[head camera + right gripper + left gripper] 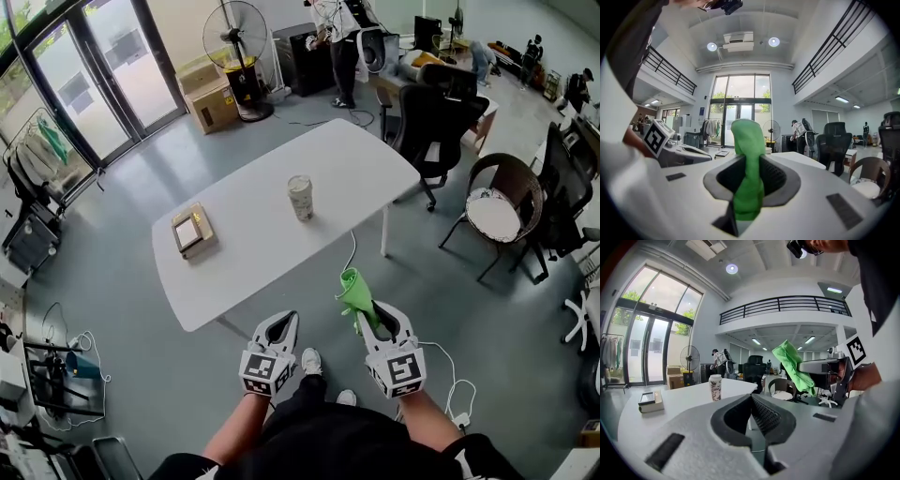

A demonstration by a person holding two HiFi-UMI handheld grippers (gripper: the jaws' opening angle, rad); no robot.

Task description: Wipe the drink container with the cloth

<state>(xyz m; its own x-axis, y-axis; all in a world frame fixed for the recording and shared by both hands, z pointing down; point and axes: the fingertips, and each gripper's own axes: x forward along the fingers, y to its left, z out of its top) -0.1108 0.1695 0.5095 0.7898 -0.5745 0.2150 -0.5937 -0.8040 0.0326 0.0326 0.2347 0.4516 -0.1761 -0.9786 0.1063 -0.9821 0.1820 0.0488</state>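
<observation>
Head view shows the drink container [300,197] standing upright near the middle of the white surface [246,272], well apart from both grippers, which hang short of the near edge. The right gripper [375,312] is pinching the green cloth [353,292], which sticks up out of its jaws in a loose fold. The left gripper [281,325] has its jaws pressed together on nothing. From the right gripper the container lies ahead and off to the left. From the left gripper it lies almost straight ahead, so the empty one is better lined up to steady it. The cloth probably has to travel forward and leftward, then meet the container's side along its vertical axis.
</observation>
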